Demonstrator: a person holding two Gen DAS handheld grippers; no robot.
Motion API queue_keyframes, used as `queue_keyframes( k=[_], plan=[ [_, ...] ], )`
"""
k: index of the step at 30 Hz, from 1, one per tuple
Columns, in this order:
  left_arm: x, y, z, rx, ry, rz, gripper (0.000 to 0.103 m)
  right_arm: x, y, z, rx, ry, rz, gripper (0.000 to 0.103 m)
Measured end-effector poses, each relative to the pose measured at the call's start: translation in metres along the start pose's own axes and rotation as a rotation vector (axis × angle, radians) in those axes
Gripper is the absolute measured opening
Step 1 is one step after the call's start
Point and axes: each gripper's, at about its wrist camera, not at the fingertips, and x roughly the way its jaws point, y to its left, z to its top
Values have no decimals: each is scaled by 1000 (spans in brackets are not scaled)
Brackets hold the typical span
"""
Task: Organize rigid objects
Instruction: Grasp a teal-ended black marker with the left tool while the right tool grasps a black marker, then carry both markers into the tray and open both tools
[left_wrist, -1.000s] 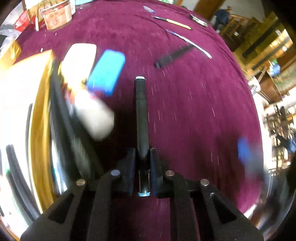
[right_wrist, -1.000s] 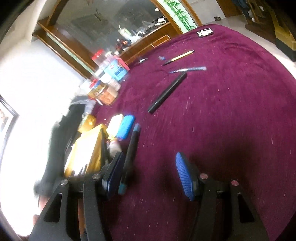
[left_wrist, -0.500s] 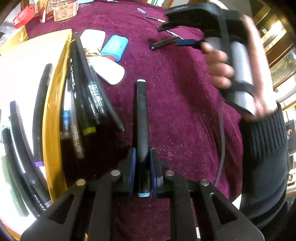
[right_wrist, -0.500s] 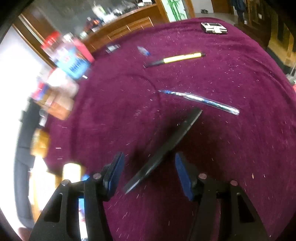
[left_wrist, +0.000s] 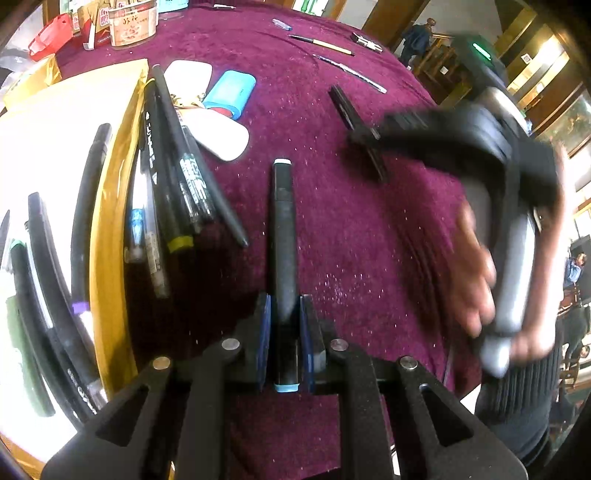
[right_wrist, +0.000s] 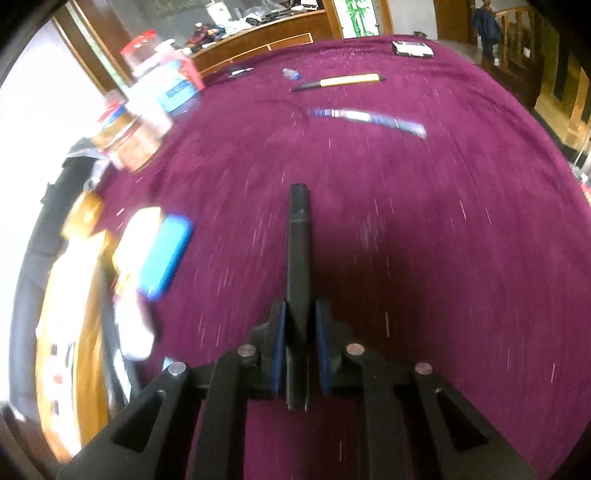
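Left gripper (left_wrist: 284, 339): blue-padded jaws clamped on a black marker with pale blue end caps (left_wrist: 283, 236), which points straight ahead over the maroon velvet tablecloth (left_wrist: 332, 240). Same grip as half a second ago; the marker sits unchanged in the view.

Right gripper (right_wrist: 300, 343): jaws now together on a plain black pen (right_wrist: 299, 266), held lengthwise between the blue pads, its tip pointing to the far side of the table. Half a second ago those jaws stood apart, straddling this pen as it lay slanted on the cloth. Background streaked with motion blur.

In the left wrist view the right gripper (left_wrist: 373, 136) shows blurred at right, the pen (left_wrist: 347, 110) at its jaws, the person's right hand (left_wrist: 476, 273) around the handle lower in the frame than before.

To the left: gold-rimmed white tray (left_wrist: 110, 206) with several dark pens inside, a bundle of black markers (left_wrist: 177, 173) leaning on its right rim. Beyond them, a blue rectangular case (left_wrist: 229, 92) and two white oval cases (left_wrist: 218, 134). Far across the cloth lie a yellow-barrelled pen (right_wrist: 347, 80) and a blue-and-clear pen (right_wrist: 369, 119).
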Motion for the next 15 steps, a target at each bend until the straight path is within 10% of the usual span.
queue_keyframes(
  k=[7,15],
  plan=[
    [-1,-10,-10,11,-18,30,13,-42,-12,-79,13,-30,100,13],
    [8,-32,3,99,-68,131,12,-48,-12,-91,19,-55,110,14]
  ],
)
